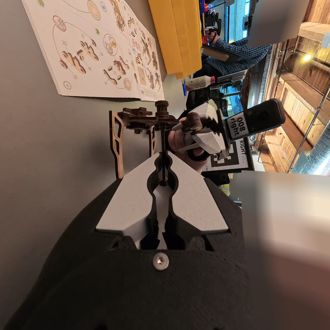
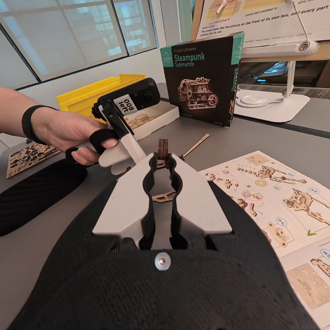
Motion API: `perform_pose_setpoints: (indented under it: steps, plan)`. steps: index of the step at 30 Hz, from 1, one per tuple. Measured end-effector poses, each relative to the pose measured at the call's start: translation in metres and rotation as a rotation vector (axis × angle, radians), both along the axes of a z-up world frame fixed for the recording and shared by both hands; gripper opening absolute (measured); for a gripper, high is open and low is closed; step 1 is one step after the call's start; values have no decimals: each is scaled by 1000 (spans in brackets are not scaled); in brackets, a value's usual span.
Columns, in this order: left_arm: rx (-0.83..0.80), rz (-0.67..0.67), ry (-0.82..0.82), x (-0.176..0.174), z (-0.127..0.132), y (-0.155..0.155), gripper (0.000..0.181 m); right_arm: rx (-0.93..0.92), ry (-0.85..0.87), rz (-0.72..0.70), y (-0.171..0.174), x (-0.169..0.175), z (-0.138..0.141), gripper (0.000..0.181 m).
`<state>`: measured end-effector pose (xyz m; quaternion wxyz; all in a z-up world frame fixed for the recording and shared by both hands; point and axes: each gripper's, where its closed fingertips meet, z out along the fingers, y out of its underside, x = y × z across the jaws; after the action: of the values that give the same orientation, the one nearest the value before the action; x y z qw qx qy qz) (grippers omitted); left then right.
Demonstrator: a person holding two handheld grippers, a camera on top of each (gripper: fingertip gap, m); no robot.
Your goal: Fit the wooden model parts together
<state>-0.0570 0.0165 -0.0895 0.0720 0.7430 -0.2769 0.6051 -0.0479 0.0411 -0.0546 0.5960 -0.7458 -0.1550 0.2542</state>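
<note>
The left tongs (image 1: 162,155) are pressed together on a thin dark rod of the wooden model (image 1: 142,121), which is lifted off the grey desk (image 1: 35,160) near the open instruction booklet (image 1: 92,53). The model has pale cut-out legs and a stack of dark gear-like discs on top.

The right tongs (image 2: 163,157) pinch a small stack of dark wooden discs (image 2: 163,146) at their tips. In the left wrist view this stack sits just beside the top of the model; whether it touches is not clear.

In the right wrist view, a hand (image 2: 71,130) with black finger straps grips the left tool. Behind it, toward the far edge of the desk, lie a yellow bin (image 2: 85,100), a shallow white tray of pale rings (image 2: 157,116) and an upright dark box (image 2: 198,80) picturing the finished model. A cut-out wooden sheet (image 2: 30,157) lies at the left edge. A thin wooden stick (image 2: 196,144) lies beyond the tongs.
</note>
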Motion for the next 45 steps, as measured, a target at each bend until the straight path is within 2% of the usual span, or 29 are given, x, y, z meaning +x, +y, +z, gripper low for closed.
perform_pose_setpoints:
  steps: [13, 25, 30, 37, 43, 45]
  plan:
    - [-66, 32, 84, 0, -16, 5, 0, -91, -25, 36, 7, -1, -20, 10]
    - [-53, 40, 77, -4, -22, 9, 0, 71, -357, 1, 3, -10, -24, 10]
    - [-66, 37, 60, -2, -24, 2, 1, 74, -391, 2, 0, -11, -26, 10]
    - [-22, 26, 43, -8, -25, -7, 16, 85, -344, 21, -8, -10, -18, 11]
    - [57, 89, 76, -20, -29, 3, 36, 108, -387, 58, -13, -16, -16, 11]
    - [57, 113, 77, -24, -29, 4, 36, 120, -389, 60, -14, -17, -14, 10]
